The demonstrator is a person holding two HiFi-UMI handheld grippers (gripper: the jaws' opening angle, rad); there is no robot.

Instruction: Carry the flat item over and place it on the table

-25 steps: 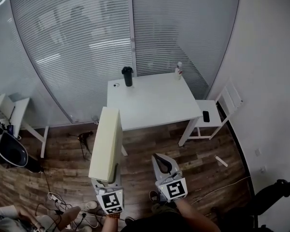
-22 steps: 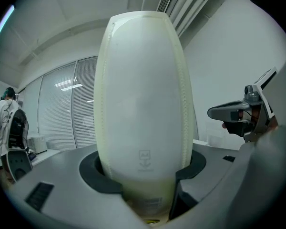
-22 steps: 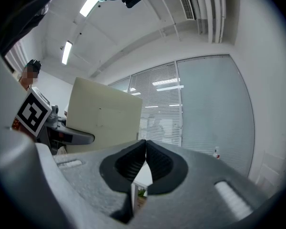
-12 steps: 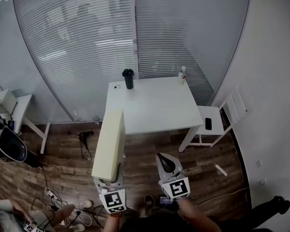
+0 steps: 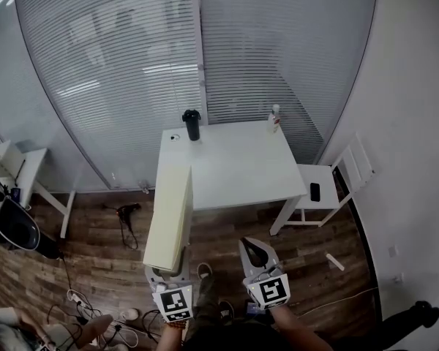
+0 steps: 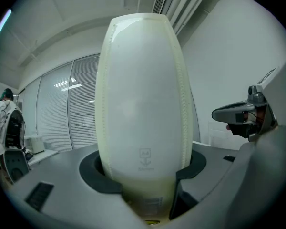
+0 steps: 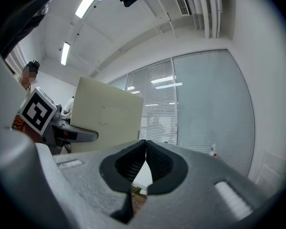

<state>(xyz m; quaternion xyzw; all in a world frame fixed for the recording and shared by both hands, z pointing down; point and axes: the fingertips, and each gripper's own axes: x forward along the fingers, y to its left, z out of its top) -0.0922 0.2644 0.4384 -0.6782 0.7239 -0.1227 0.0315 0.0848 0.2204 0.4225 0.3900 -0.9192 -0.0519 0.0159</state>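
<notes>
A flat cream pad stands on its edge in my left gripper, reaching out toward the near left corner of the white table. In the left gripper view the pad fills the middle, and both jaws of the left gripper press its sides. My right gripper is to the right of the pad, shut and holding nothing. In the right gripper view the right gripper has its pads touching, with the pad at the left.
A black tumbler and a small bottle stand at the table's far edge. A white chair with a phone is right of the table. A tool and cables lie on the wooden floor at the left.
Both grippers have moved forward toward the table, and the pad's far end now reaches the table's near edge. The left grip and the shut right jaws are unchanged.
</notes>
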